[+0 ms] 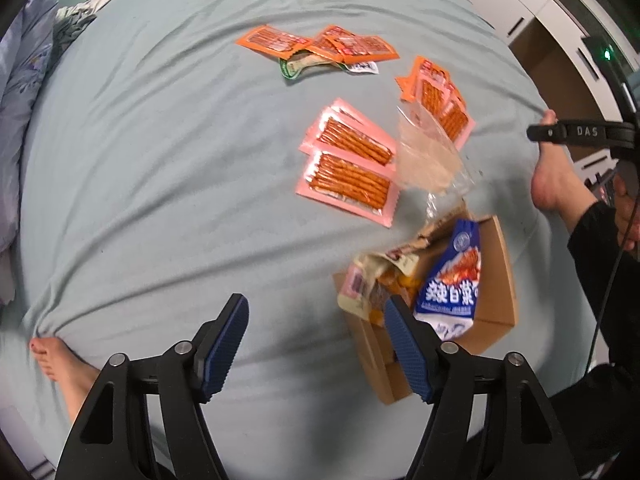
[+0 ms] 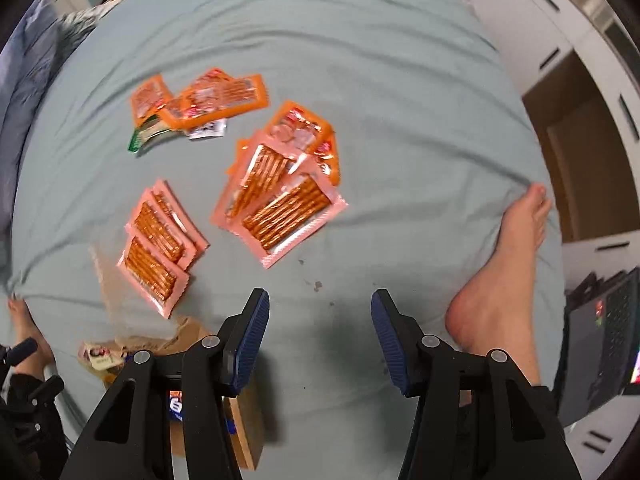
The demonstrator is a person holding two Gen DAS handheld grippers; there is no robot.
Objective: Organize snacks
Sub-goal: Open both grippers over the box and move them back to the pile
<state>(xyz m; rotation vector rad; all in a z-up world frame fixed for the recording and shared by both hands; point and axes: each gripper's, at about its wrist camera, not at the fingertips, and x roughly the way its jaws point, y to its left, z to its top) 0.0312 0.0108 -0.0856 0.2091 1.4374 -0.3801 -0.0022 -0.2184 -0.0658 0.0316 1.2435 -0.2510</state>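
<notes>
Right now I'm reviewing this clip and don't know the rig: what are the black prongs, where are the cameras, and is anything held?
No robot: a person holds one hand-held gripper per hand, each with a fisheye camera looking along its blue-padded fingers. The left hand-held gripper and right hand-held gripper are both open and empty. On the green bedsheet lie pink snack packs and orange snack packs. A cardboard box holds a blue bag. A bare foot rests beside them.
</notes>
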